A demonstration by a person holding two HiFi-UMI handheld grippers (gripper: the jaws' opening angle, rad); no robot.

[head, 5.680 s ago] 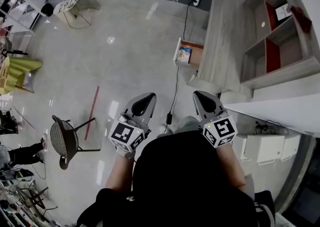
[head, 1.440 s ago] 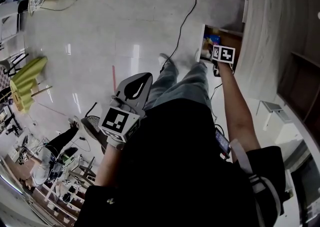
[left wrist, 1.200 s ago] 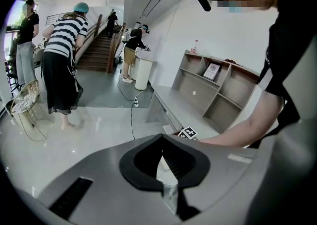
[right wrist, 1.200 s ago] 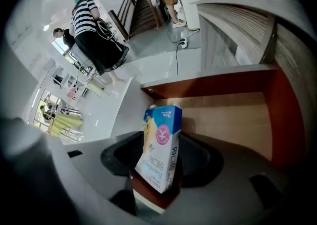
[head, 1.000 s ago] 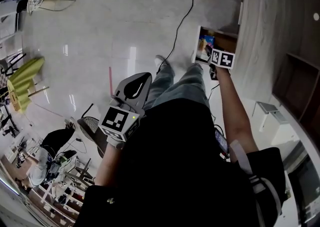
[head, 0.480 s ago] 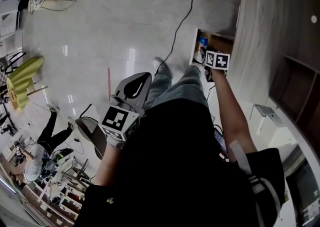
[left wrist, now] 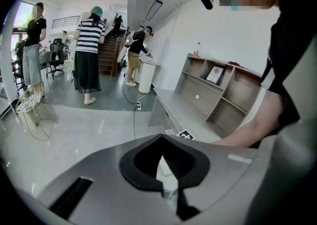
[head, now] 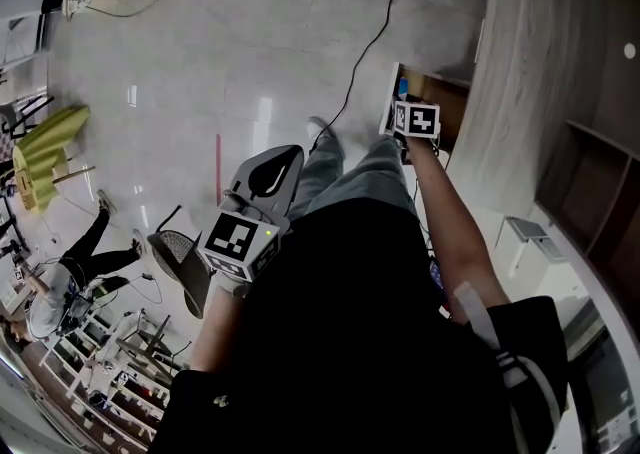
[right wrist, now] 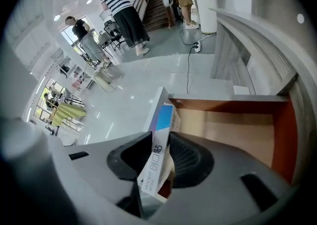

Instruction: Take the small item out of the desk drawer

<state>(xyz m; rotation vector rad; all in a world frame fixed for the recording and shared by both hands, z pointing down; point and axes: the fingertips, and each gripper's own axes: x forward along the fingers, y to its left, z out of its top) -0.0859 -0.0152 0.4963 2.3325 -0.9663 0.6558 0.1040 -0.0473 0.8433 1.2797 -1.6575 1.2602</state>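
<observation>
Since half a second ago, the right gripper (head: 403, 138) had shifted in the head view from over the drawer's middle toward its white front panel, and its jaws had just been closing. Left gripper (head: 271, 170) position unchanged over the same interval, held in front of the person's body, well apart from the desk (head: 520, 62).

Right gripper view: the right gripper (right wrist: 161, 137) pointed steeply down, with the small box (right wrist: 156, 159) clamped between its two black pads. Box white with a blue upper end and printed lettering down its face; it stood tilted, upper end leaning right, lower end below the pads. Jaws at a narrow setting, pressing on the box's two broad faces.

Box was above the open drawer (right wrist: 237, 127) near its front edge, clear of the floor. Drawer floor pale wood, inner walls reddish brown, pulled out from under the grey desk top (right wrist: 257, 35).

Left gripper view: left gripper (left wrist: 160, 140) jaws together, tips meeting, nothing between them. Behind it, an open shelf unit (left wrist: 218, 90) on the desk.

Head view: a black cable (head: 365, 52) ran across the pale floor toward the drawer (head: 447, 107).
</observation>
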